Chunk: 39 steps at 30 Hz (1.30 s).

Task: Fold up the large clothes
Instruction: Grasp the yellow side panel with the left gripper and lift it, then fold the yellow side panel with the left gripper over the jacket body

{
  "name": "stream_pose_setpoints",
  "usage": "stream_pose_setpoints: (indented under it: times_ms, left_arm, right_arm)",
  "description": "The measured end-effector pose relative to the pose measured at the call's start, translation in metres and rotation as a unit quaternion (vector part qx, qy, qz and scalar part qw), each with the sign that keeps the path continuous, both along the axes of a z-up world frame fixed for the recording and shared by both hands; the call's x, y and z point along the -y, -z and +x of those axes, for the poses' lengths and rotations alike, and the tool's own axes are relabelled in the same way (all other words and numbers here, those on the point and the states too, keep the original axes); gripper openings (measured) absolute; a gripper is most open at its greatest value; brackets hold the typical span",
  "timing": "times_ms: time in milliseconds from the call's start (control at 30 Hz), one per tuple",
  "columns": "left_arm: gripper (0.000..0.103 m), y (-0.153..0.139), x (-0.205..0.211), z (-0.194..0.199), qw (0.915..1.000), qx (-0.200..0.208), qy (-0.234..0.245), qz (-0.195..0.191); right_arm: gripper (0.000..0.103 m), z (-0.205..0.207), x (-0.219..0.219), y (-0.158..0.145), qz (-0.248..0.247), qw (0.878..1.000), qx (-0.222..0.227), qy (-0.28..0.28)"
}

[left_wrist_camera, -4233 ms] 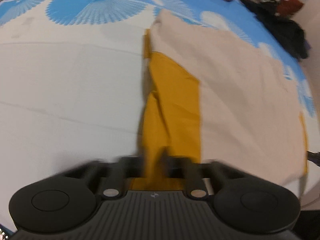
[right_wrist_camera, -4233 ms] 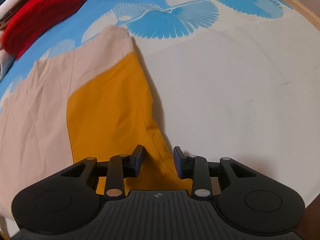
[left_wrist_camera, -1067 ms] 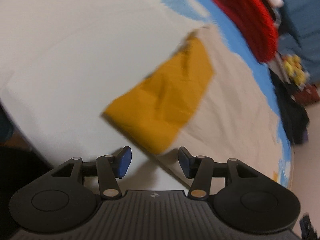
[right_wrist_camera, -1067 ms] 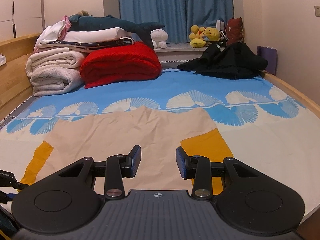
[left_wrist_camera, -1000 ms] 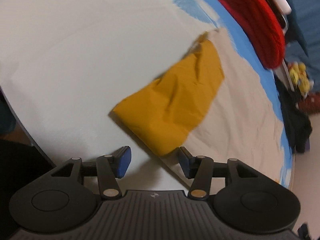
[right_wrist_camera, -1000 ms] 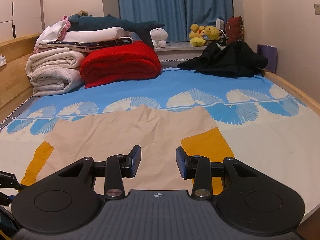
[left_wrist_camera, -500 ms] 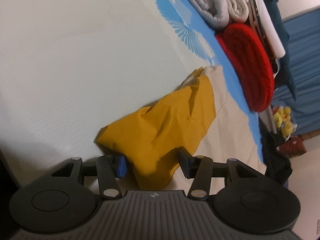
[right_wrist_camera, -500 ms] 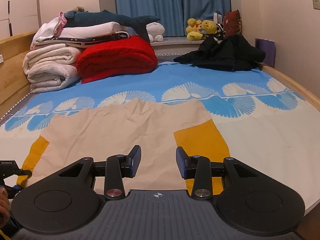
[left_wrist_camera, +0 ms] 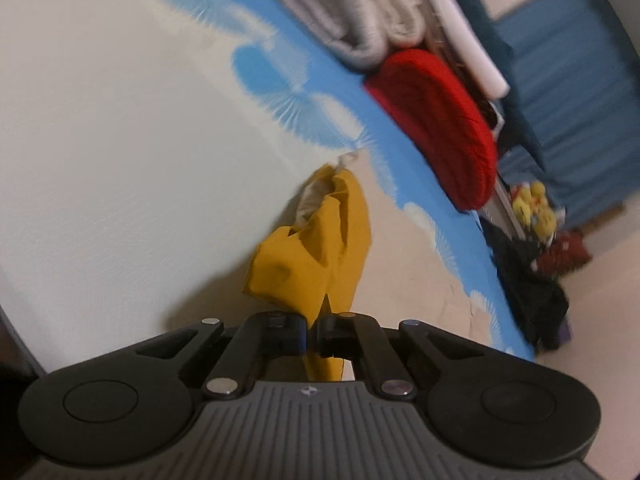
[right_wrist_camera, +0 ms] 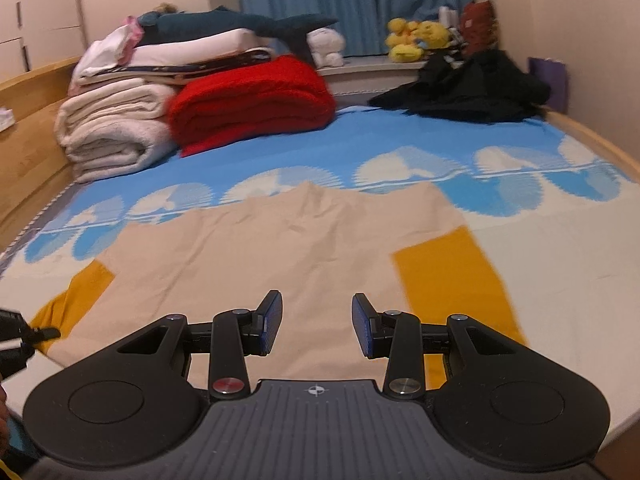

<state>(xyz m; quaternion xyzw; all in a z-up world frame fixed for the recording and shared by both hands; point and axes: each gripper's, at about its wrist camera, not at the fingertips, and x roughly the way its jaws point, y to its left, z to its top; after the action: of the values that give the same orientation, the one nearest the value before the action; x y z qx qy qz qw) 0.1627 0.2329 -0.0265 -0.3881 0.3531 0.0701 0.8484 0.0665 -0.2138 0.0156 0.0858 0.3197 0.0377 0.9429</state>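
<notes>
Blue curtains (right_wrist_camera: pixel 352 4) hung behind a wooden-framed bed (right_wrist_camera: pixel 28 120), where folded blankets (right_wrist_camera: pixel 116 128), plush toys (right_wrist_camera: pixel 416 38) and dark clothing (right_wrist_camera: pixel 464 88) lined the cream walls (right_wrist_camera: pixel 560 20).

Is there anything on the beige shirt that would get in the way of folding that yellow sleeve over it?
Nothing visible. The left claw grips the yellow sleeve, and the beige shirt lies bare.

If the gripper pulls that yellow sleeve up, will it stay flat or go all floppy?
Probably floppy: the yellow sleeve already bunches into folds where the left gripper pinches it. It likely feels light, since a small pinch lifts it. The beige shirt may drag along, being joined to it.
</notes>
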Motion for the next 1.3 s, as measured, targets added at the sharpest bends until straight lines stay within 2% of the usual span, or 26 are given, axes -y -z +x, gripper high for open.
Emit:
stream_pose_setpoints:
  times_ms: [167,300,367,467,533,567,633,667,733,833,933,1067,1167,1300]
  left_arm:
    - [0.004,-0.056,-0.013,-0.016,0.9942,0.005,0.059,0.089]
    - [0.004,-0.090,-0.015,-0.021,0.9840,0.015,0.108,0.141]
    - [0.004,-0.095,-0.011,-0.019,0.9769,0.019,0.130,0.168]
    - [0.004,-0.081,-0.003,-0.018,0.9727,0.028,0.146,0.178]
    - [0.004,-0.066,-0.002,-0.016,0.9753,0.036,0.136,0.170]
    - [0.004,-0.060,-0.002,-0.012,0.9792,0.025,0.123,0.160]
    - [0.004,-0.058,-0.007,-0.005,0.9874,0.023,0.098,0.121]
    - [0.004,-0.061,-0.006,-0.004,0.9872,0.031,0.100,0.120]
    - [0.004,-0.068,0.000,-0.001,0.9826,0.036,0.112,0.144]
    - [0.004,-0.071,0.007,0.003,0.9802,0.033,0.117,0.156]
    - [0.004,-0.075,0.013,0.003,0.9786,0.029,0.116,0.167]
    - [0.004,-0.085,0.028,-0.001,0.9760,0.036,0.120,0.178]
    - [0.004,-0.096,0.048,-0.001,0.9720,0.053,0.132,0.187]
    - [0.004,-0.112,0.098,0.000,0.9587,0.087,0.170,0.211]
  right_arm:
    - [0.040,0.008,-0.054,0.002,0.006,0.996,-0.006,-0.089]
    - [0.040,0.016,-0.093,0.013,0.024,0.983,-0.054,-0.172]
    - [0.040,0.020,-0.113,0.025,0.002,0.975,-0.089,-0.205]
    - [0.041,0.031,-0.138,0.056,-0.058,0.962,-0.154,-0.216]
    - [0.041,0.041,-0.146,0.077,-0.070,0.955,-0.195,-0.210]
    - [0.041,0.045,-0.150,0.083,-0.071,0.954,-0.206,-0.208]
    - [0.042,0.050,-0.158,0.090,-0.080,0.951,-0.216,-0.206]
    - [0.042,0.052,-0.161,0.091,-0.086,0.950,-0.217,-0.205]
    - [0.043,0.055,-0.166,0.090,-0.092,0.950,-0.217,-0.204]
    - [0.043,0.054,-0.169,0.086,-0.092,0.951,-0.216,-0.201]
    - [0.043,0.041,-0.163,0.078,-0.085,0.957,-0.192,-0.200]
    - [0.043,0.018,-0.139,0.033,-0.082,0.980,-0.060,-0.169]
    - [0.043,0.004,-0.105,0.008,-0.080,0.987,0.011,-0.138]
    - [0.043,-0.015,-0.048,-0.009,-0.071,0.993,0.051,-0.080]
